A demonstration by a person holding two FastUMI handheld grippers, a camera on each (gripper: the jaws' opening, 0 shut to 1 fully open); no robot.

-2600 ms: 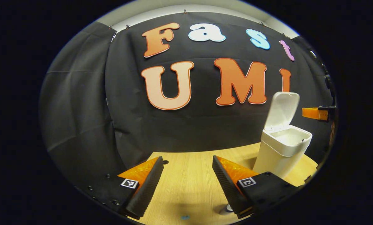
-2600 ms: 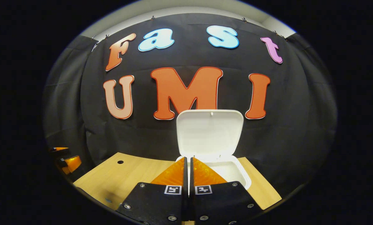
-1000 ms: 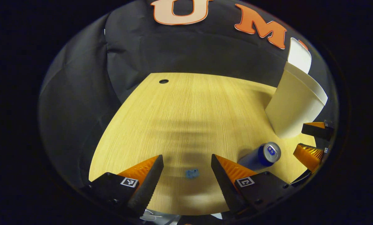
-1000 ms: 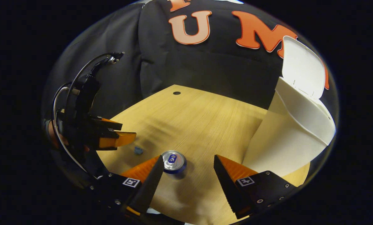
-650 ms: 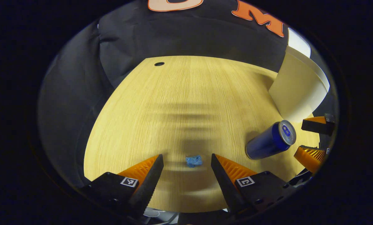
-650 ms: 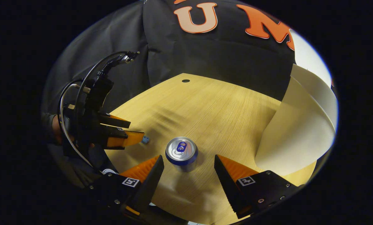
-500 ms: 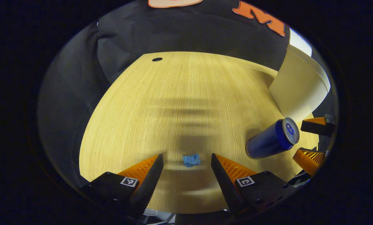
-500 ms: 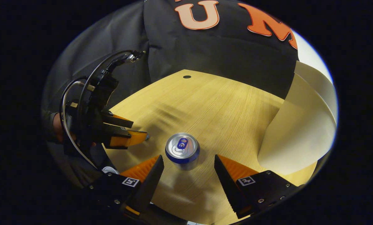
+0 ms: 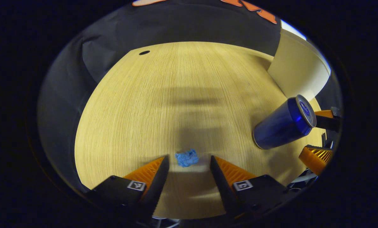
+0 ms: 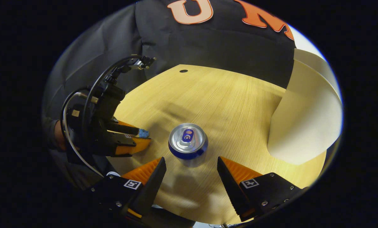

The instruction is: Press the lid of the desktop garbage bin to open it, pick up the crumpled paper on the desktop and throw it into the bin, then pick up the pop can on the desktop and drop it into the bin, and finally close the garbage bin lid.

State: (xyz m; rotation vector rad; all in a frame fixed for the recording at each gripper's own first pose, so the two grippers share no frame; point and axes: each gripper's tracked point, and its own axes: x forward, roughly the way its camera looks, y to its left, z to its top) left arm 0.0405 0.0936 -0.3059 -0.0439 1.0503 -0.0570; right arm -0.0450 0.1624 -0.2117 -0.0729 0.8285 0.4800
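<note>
In the left gripper view, the left gripper point(image 9: 187, 161) is held low over the wooden table point(image 9: 151, 104) with its jaws apart, and there is a clear gap between the two fingers. The crumpled paper point(image 9: 186, 158), a small blue ball, lies on the table just at the fingertips, about in the middle of the gap; neither finger presses on it. To the right stands the pop can point(image 9: 282, 123), blue with a silver top, and it is well apart from these fingers. Behind the can is the white garbage bin point(image 9: 296, 71), at the right edge. The fingers of the right gripper point(image 9: 318, 134) show at the far right, one on each side of the can. In the right gripper view, the right gripper point(image 10: 191, 163) is wide open and holds nothing. The pop can point(image 10: 187, 144) stands upright on the table point(image 10: 227, 98) just beyond the fingertips, between them, and it does not touch any finger. The left gripper point(image 10: 141, 137) shows at the left, with a hand point(image 10: 58, 136) behind it, and the crumpled paper point(image 10: 143, 132) sits between its fingertips. The garbage bin point(image 10: 303, 123) stands at the right, near the can, and its lid point(image 10: 317, 65) is raised.
</note>
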